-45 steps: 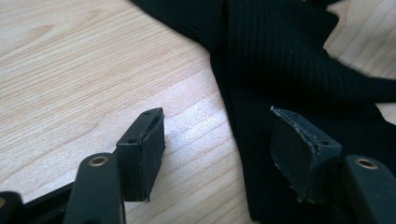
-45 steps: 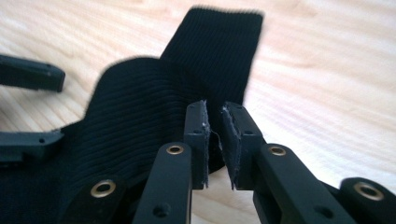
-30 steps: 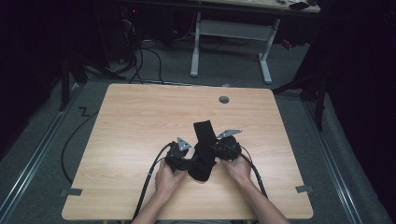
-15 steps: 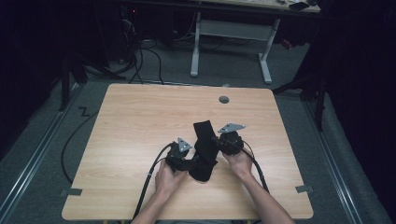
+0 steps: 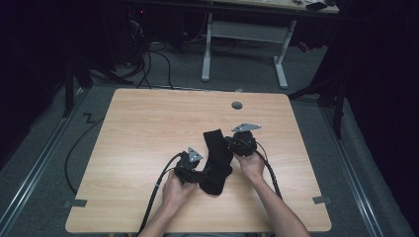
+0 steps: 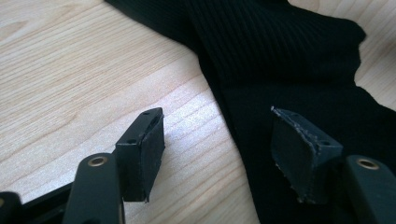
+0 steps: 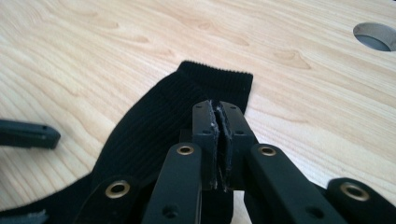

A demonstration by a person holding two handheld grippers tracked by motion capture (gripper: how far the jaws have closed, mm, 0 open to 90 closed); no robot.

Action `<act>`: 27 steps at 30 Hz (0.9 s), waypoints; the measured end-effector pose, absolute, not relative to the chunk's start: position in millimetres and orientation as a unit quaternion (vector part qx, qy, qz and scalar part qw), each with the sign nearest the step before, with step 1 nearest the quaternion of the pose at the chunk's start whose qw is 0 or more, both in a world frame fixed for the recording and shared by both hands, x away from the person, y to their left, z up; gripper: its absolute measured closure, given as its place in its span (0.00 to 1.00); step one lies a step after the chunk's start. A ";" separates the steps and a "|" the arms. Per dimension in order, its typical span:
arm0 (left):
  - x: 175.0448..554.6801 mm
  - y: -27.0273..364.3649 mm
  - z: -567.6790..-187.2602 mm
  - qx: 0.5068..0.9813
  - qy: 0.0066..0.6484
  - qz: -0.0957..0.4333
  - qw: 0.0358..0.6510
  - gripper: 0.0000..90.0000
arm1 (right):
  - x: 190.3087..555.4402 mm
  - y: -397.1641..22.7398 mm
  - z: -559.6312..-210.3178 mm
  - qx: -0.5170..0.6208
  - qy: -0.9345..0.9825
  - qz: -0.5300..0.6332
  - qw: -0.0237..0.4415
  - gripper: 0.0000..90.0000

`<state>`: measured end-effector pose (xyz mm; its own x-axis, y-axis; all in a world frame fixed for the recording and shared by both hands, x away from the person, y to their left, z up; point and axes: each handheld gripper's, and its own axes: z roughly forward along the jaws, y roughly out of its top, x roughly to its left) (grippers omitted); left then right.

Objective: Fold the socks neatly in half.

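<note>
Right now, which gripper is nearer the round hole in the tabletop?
Right. The right gripper sits at the black sock's upper edge, jaws shut, just below the round hole. The left gripper is lower and further left, open at the sock's near end.

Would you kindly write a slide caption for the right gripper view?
Right gripper, jaws shut, over a black sock lying on the wooden table.
</note>
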<state>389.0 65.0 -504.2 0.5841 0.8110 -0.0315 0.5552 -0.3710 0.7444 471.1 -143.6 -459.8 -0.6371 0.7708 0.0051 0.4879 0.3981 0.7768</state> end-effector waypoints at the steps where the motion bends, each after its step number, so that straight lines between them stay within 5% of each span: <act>1: 388.9 65.1 -504.2 0.810 0.422 0.173 0.370 0.40 | 472.1 -143.0 -458.9 0.389 0.815 0.391 0.179 0.96; 20: 383.3 67.3 -506.7 0.799 0.429 0.180 0.380 0.40 | 508.4 -93.4 -467.8 0.364 0.840 0.340 0.215 0.95; 27: 378.1 69.3 -500.0 0.804 0.414 0.204 0.375 0.49 | 508.9 -95.7 -469.3 0.384 0.823 0.367 0.200 0.82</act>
